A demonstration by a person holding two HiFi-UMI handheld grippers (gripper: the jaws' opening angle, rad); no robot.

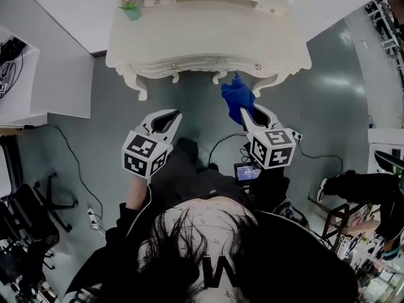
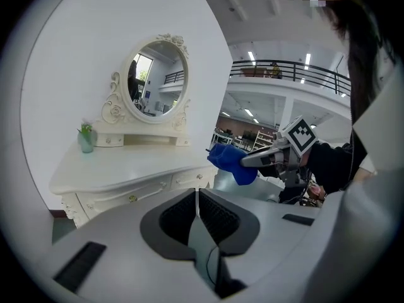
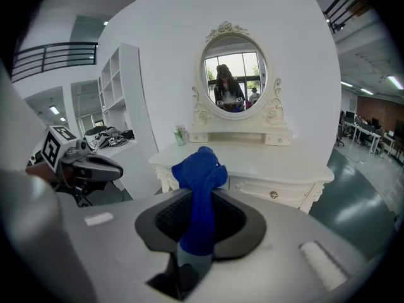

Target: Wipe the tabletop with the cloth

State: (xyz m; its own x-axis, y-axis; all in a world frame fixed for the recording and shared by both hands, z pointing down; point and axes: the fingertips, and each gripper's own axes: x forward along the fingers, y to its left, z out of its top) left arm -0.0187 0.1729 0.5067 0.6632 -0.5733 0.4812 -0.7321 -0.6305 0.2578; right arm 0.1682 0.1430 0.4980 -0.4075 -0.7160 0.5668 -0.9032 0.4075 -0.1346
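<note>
A blue cloth (image 1: 237,97) hangs bunched in the air just in front of the white dressing table (image 1: 202,40). My right gripper (image 1: 251,117) is shut on the cloth (image 3: 197,188), which sticks up between its jaws. My left gripper (image 1: 163,121) is shut with nothing in it, held off the table's front edge to the left of the cloth. In the left gripper view the cloth (image 2: 230,161) and the right gripper (image 2: 268,156) show at the right, and my own left gripper (image 2: 198,197) points toward the tabletop (image 2: 120,169).
An oval mirror (image 3: 235,74) stands at the table's back. A small green glass with a plant (image 1: 130,7) sits at the back left corner. A white shelf unit (image 1: 38,74) is at the left; cables and chairs lie on the grey floor (image 1: 328,106).
</note>
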